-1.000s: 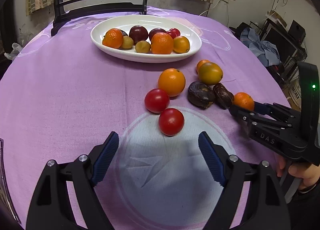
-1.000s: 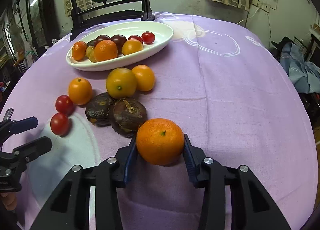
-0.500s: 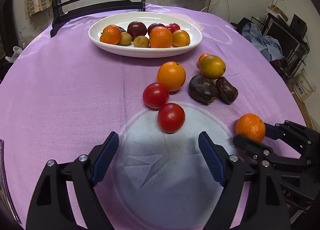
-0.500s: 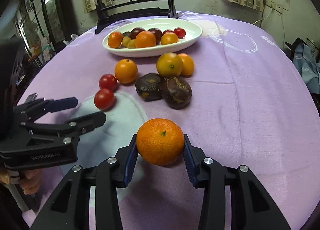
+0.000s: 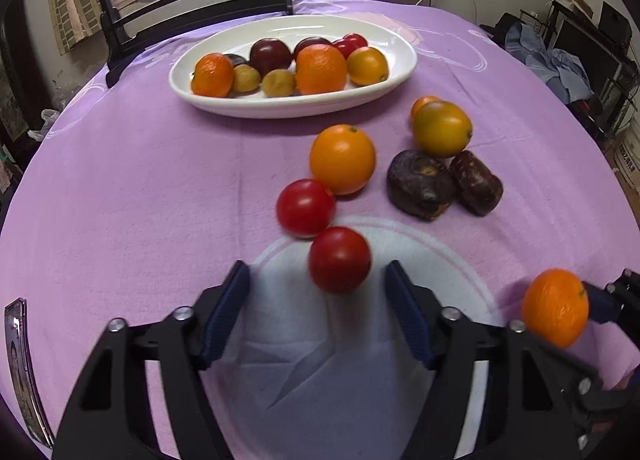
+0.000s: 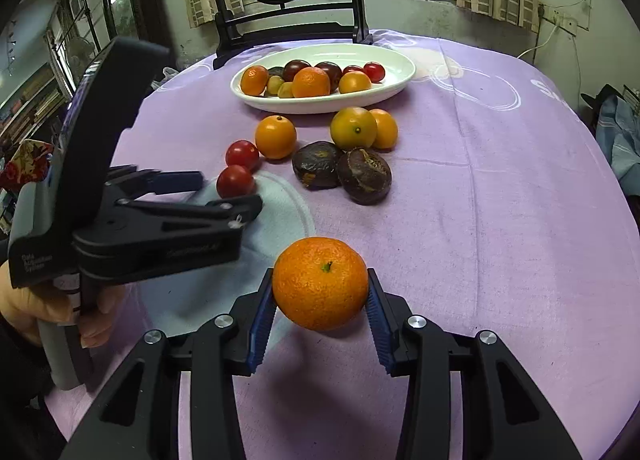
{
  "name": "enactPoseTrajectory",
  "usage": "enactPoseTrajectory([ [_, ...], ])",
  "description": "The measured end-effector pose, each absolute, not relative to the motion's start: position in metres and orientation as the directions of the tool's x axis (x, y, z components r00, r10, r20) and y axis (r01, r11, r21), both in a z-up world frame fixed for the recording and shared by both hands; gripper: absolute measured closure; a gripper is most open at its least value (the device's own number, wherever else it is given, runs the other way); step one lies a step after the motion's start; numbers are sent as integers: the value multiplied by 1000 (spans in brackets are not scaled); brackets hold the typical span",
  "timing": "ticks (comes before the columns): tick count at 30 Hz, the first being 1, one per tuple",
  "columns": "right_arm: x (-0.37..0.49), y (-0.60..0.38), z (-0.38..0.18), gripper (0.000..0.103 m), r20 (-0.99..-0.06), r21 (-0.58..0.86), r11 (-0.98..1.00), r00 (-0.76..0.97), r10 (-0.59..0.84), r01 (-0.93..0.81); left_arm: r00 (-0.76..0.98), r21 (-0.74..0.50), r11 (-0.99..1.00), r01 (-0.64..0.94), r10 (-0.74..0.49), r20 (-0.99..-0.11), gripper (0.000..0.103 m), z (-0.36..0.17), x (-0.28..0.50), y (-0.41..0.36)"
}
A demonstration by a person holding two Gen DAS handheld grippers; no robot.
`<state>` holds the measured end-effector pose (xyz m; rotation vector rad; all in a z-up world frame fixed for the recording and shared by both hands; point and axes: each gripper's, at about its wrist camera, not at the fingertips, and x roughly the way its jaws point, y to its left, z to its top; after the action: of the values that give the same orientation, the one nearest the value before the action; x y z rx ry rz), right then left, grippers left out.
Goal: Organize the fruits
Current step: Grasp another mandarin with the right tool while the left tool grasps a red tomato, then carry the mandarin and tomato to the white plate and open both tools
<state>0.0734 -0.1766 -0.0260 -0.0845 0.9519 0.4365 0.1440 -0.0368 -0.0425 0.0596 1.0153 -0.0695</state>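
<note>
A round table (image 6: 500, 200) under a purple cloth carries everything, with a dark chair (image 6: 288, 26) pushed against its far edge. Near that far edge sits a white oval dish (image 6: 396, 90) loaded with oranges, dark plums, small yellowish fruits and cherry tomatoes. The left gripper (image 5: 318, 286), held in a person's hand (image 6: 48, 306), reaches in from the near left edge over a pale circular print on the cloth; its jaws are closing with the blue pads still clear of the nearer red tomato (image 5: 339, 259), which lies on the cloth between and just ahead of the fingertips, touching neither pad. The right gripper (image 6: 320, 302) is over the near middle of the table, and its blue pads pinch a mandarin (image 6: 320, 283) from both sides, stem up, lifted off the cloth with a shadow beneath it. Loose fruit lies on the cloth between the dish and the grippers: a greenish-yellow orange (image 6: 353, 128) with a smaller orange one (image 6: 385, 128) touching it on the right, and a round orange (image 6: 276, 137) well apart to their left. Just in front of the pair sit two wrinkled dark brown fruits (image 6: 340, 172), pressed side by side. A second red tomato (image 6: 242, 154) rests against the round orange's near left side and just beyond the tomato between the left jaws.
</note>
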Motion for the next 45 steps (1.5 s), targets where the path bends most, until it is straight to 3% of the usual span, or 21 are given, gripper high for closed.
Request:
enactPoseTrajectory([
  [3, 75, -178, -27, 59, -806, 118, 915, 501, 315, -385, 521, 2, 997, 75, -37, -853, 52, -41, 146, -40],
  [5, 75, -179, -28, 59, -807, 117, 918, 502, 311, -380, 527, -17, 998, 65, -48, -849, 73, -39, 144, -39],
  [11, 75, -179, -30, 59, -805, 109, 920, 509, 304, -376, 508, -84, 994, 75, -111, -854, 74, -32, 132, -27],
  [20, 80, -181, -32, 59, -801, 115, 926, 518, 301, -360, 557, -88, 990, 106, -132, -820, 74, -2, 107, -12],
  [27, 80, -183, -4, 59, -741, 143, 923, 579, 339, -358, 590, -68, 989, 129, -132, -796, 74, 21, 108, -4],
  [35, 122, -165, 39, 59, -676, 47, 913, 660, 327, -405, 635, -18, 994, 111, -85, -767, 74, 43, 145, 7],
  [45, 236, -135, 24, 59, -750, 59, 938, 605, 268, -343, 607, -70, 997, 42, -81, -790, 74, 29, 233, 23],
])
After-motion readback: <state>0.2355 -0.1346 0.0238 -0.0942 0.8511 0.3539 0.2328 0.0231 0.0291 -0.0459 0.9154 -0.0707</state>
